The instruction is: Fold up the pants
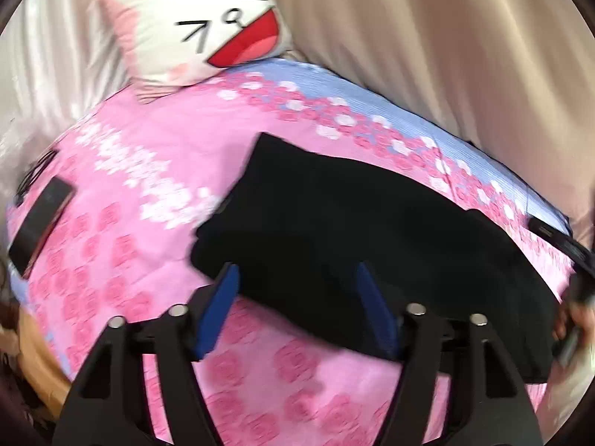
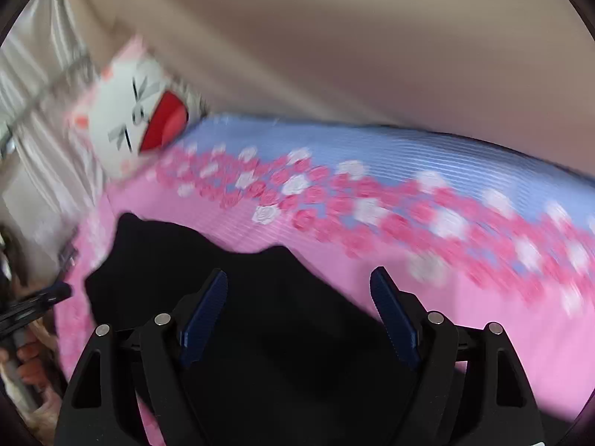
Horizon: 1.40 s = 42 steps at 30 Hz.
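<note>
Blue-padded fingers (image 1: 228, 286) of the left gripper (image 1: 297, 282) stand spread wide with nothing between them, hanging over the near edge of the black pants (image 1: 353, 245); the right gripper (image 2: 299, 286) is likewise spread and empty, its fingers (image 2: 390, 304) framing dark cloth that fills the lower middle of the right wrist view. The pants lie on a pink floral bedsheet (image 1: 122, 245), well apart from the cat-face pillow (image 1: 208, 26) at the head of the bed. From the left gripper, the garment runs ahead and off to the right, its long axis slanting from a squared end at upper centre down toward the right edge, where the dark shape of what seems to be the other gripper shows, blurred. From the right gripper, the cloth sits directly beneath and to the left, with a lumpy upper outline. Both grippers look about equally near the fabric, each over its own end, so my guess is the coming move is a paired grasp along the near edge. The pants look like a flat, broad slab, possibly already folded once, though the uniform black and motion blur hide seams, waistband and layers. A dark flat phone-like object (image 1: 39, 219) rests on the sheet at far left, clear of the work.
</note>
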Each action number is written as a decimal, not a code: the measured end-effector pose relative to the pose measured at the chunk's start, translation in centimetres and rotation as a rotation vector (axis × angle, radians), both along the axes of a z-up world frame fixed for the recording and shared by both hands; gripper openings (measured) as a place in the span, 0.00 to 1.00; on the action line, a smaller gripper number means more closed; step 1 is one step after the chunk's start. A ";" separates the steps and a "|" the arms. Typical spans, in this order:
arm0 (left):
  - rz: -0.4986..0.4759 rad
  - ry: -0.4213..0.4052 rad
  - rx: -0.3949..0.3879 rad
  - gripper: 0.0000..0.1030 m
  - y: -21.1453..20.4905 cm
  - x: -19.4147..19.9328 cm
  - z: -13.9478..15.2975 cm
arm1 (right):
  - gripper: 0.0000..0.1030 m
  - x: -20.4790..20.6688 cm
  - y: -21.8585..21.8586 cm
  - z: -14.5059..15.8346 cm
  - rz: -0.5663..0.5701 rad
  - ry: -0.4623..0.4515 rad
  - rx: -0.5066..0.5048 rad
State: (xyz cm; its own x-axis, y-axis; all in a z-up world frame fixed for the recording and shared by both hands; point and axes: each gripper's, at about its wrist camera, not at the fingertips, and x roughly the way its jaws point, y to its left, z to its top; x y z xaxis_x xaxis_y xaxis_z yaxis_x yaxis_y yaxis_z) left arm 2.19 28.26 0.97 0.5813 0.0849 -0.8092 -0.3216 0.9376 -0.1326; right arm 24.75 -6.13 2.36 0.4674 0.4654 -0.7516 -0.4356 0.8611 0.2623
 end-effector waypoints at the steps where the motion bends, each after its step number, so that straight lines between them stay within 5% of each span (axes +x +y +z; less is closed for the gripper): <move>1: 0.002 0.019 0.047 0.66 -0.6 0.9 -0.9 | 0.72 0.9 1.1 -0.7 0.002 0.000 -0.031; 3: 0.021 0.068 0.126 0.66 -0.6 1.6 -2.4 | 0.39 3.3 3.8 -3.3 0.042 0.059 -0.102; 4: 0.038 0.103 0.156 0.66 -0.3 2.1 -3.4 | 0.10 3.8 4.8 -4.5 0.081 0.109 -0.106; 10: 0.033 0.157 0.180 0.66 1.3 1.3 -6.2 | 0.00 3.8 6.7 -4.4 0.077 -0.060 -0.263; 12: 0.032 0.157 0.225 0.67 0.7 1.5 -6.2 | 0.00 5.5 5.3 -5.4 -0.002 -0.022 -0.278; 15: 0.029 0.155 0.241 0.70 0.4 1.5 -6.3 | 0.06 3.2 2.7 -2.8 -0.026 -0.019 -0.057; 16: 0.040 0.159 0.248 0.79 0.6 1.4 -6.4 | 0.06 1.8 2.4 -2.0 -0.010 -0.039 -0.038; 17: 0.058 0.162 0.263 0.88 0.6 1.5 -6.5 | 0.06 0.0 2.6 -1.2 0.029 -0.052 -0.037; 22: 0.088 0.166 0.258 0.88 0.7 2.0 -6.3 | 0.00 0.4 4.9 -4.6 0.074 -0.007 -0.143; 24: 0.077 0.144 0.269 0.88 -0.1 1.7 -5.2 | 0.00 0.8 4.5 -4.0 0.012 0.000 -0.084; 25: 0.064 0.119 0.275 0.88 -0.8 1.4 -4.3 | 0.08 0.5 4.0 -3.4 -0.020 -0.001 -0.070; 30: 0.009 0.032 0.317 0.88 -4.5 1.1 -1.7 | 0.11 -5.8 -0.4 0.2 -0.039 -0.073 -0.036; 33: -0.057 0.009 0.306 0.88 -7.3 1.8 -1.0 | 0.15 -9.3 -4.0 -0.8 -0.104 -0.061 -0.072; 39: -0.202 -0.023 0.329 0.89 -14.4 2.6 -0.7 | 0.22 -15.7 -16.4 -4.5 -0.414 -0.013 -0.175; 42: -0.257 -0.023 0.342 0.91 -17.5 2.8 -1.0 | 0.20 -19.0 -23.8 -5.3 -0.549 0.012 -0.098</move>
